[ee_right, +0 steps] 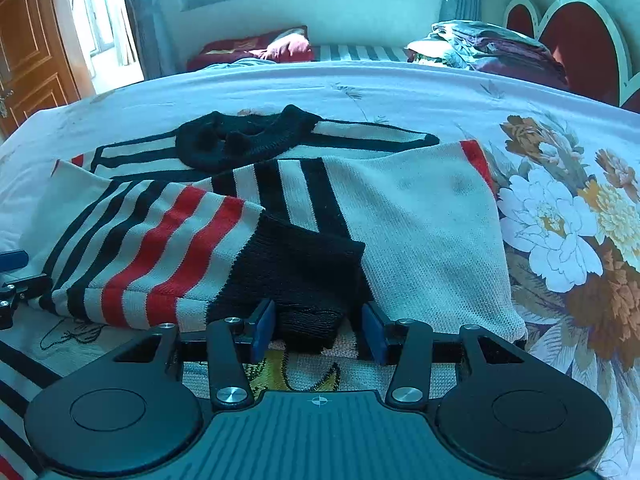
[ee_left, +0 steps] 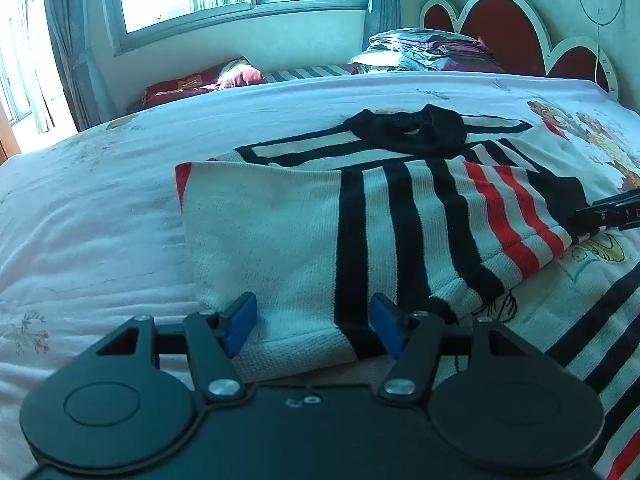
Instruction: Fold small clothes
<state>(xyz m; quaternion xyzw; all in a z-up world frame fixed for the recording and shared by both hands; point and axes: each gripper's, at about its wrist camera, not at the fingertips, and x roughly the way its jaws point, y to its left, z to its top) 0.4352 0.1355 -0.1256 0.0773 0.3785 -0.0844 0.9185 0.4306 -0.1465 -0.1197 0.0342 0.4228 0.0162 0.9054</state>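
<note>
A small white knit sweater (ee_left: pixel 280 232) with black and red stripes and a black collar (ee_left: pixel 412 130) lies on the bed, its sleeves folded across the body. My left gripper (ee_left: pixel 314 326) is open, its blue pads either side of the folded sleeve's near edge. My right gripper (ee_right: pixel 318 330) is open around the black cuff (ee_right: pixel 308 316) of the other sleeve (ee_right: pixel 152 248). The right gripper shows at the right edge of the left wrist view (ee_left: pixel 608 214); the left gripper shows at the left edge of the right wrist view (ee_right: pixel 16 280).
The bed has a white floral sheet (ee_right: pixel 560 216). A pile of folded bedding (ee_left: pixel 432 52) sits by the red heart-shaped headboard (ee_left: pixel 512 28). A red pillow (ee_right: pixel 280 48) lies beyond the far edge under the window. A wooden door (ee_right: pixel 28 52) stands left.
</note>
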